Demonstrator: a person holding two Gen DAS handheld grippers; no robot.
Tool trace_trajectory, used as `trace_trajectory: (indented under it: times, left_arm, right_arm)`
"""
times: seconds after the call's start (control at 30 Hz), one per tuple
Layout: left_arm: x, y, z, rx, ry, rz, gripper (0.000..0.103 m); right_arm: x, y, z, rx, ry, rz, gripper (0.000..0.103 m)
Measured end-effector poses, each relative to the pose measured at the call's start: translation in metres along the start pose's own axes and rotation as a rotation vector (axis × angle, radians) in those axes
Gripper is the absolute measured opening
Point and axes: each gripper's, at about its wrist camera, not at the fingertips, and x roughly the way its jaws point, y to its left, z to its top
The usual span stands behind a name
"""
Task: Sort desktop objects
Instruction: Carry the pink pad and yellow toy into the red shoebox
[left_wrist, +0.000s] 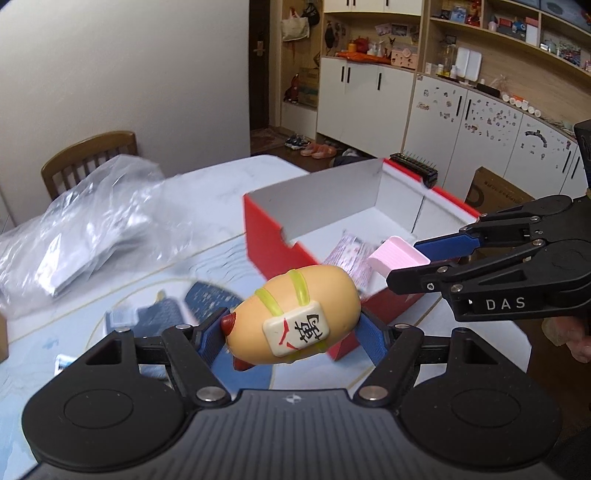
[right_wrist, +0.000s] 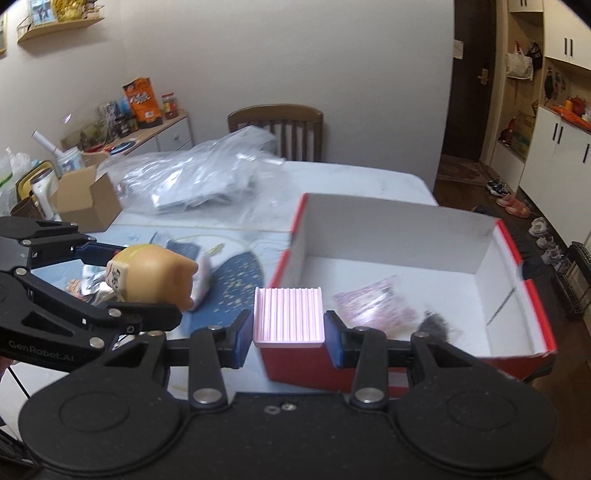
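Observation:
My left gripper (left_wrist: 291, 332) is shut on a tan egg-shaped toy (left_wrist: 295, 317) with yellow straps and a white tile bearing a black character, held above the table next to the box's near left corner. The toy also shows in the right wrist view (right_wrist: 155, 277). My right gripper (right_wrist: 288, 332) is shut on a pink ribbed block (right_wrist: 288, 314), held over the near wall of the red box (right_wrist: 539, 314). The block (left_wrist: 399, 254) and the right gripper (left_wrist: 410, 264) also show in the left wrist view. The box (left_wrist: 266, 236) has a white inside and holds a pink printed packet (right_wrist: 373, 306) and a small dark item (right_wrist: 432, 325).
Clear plastic bags (right_wrist: 199, 177) lie at the table's far side before a wooden chair (right_wrist: 277, 122). An open cardboard box (right_wrist: 88, 199) stands at the left. A blue patterned mat (right_wrist: 236, 284) with small items lies left of the red box. Cabinets (left_wrist: 461, 122) line the right.

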Motion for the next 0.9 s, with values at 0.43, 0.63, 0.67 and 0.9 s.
trace_trajectory:
  times: [0.43,0.63,0.67,0.9]
  left_arm:
    - [0.041,-0.046,0.036,0.07,0.015,-0.048,0.073]
    - [0.066,-0.062,0.053,0.115,0.043,-0.074,0.073]
    - [0.071,-0.064,0.056,0.124,0.049,-0.075,0.073]
    - [0.103,-0.075,0.075,0.188,0.115,-0.091,0.073]
  right_arm:
    - [-0.002,-0.064,0.006,0.02,-0.022,-0.066,0.04]
    - [0.007,-0.091,0.01,0.021,-0.003,-0.091,0.04]
    - [0.01,-0.094,0.011,0.018,0.003,-0.096,0.04]
    - [0.028,-0.124,0.022,0.012,0.027,-0.124,0.04]
